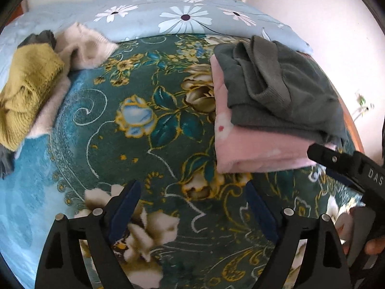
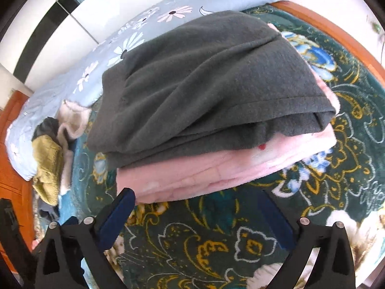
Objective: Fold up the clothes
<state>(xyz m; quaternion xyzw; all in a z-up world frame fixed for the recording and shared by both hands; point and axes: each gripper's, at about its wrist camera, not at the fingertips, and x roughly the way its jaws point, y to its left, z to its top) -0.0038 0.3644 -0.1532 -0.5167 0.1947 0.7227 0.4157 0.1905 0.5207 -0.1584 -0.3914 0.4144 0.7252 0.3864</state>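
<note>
Watching both of your grippers: left gripper point(image 1: 192, 207) has its jaws spread wide with nothing between them but floral blanket point(image 1: 149, 110); right gripper point(image 2: 199, 214) likewise gaping, nothing held.

Where the clothes are:
- Folded stack: grey garment point(image 2: 204, 79) lying on top of the pink garment point(image 2: 216, 168), centre of the right wrist view, right side of the left wrist view.
- Unfolded pile: mustard knit point(image 1: 26, 89) on a cream fluffy piece point(image 1: 84, 45), with a dark scrap behind, far left of the left wrist view.

Risks, as I judge them:
- The grey garment's top layer looks loose and rumpled, with a cuff flopped over near the upper edge in the left wrist view. Brush it with a finger and the fold likely opens.
- The right gripper sits just in front of the pink edge. Any forward drift could shove the stack or catch the bottom layer.
- Pile items overlap. Grab the mustard knit carelessly and you probably drag the cream piece along too.
- The blanket pile is deep; a low pinch may snag it instead of clothing.

View differences:
- Left wrist view shows the flopped cuff and the other gripper's body at lower right with fingers point(image 1: 346, 226) on its handle. Right wrist view shows neither.
- Right wrist view shows the stack's front edge, its layers and a small red mark, plus the wooden bed frame point(image 2: 336, 36) at upper right and a wardrobe at upper left.
</note>
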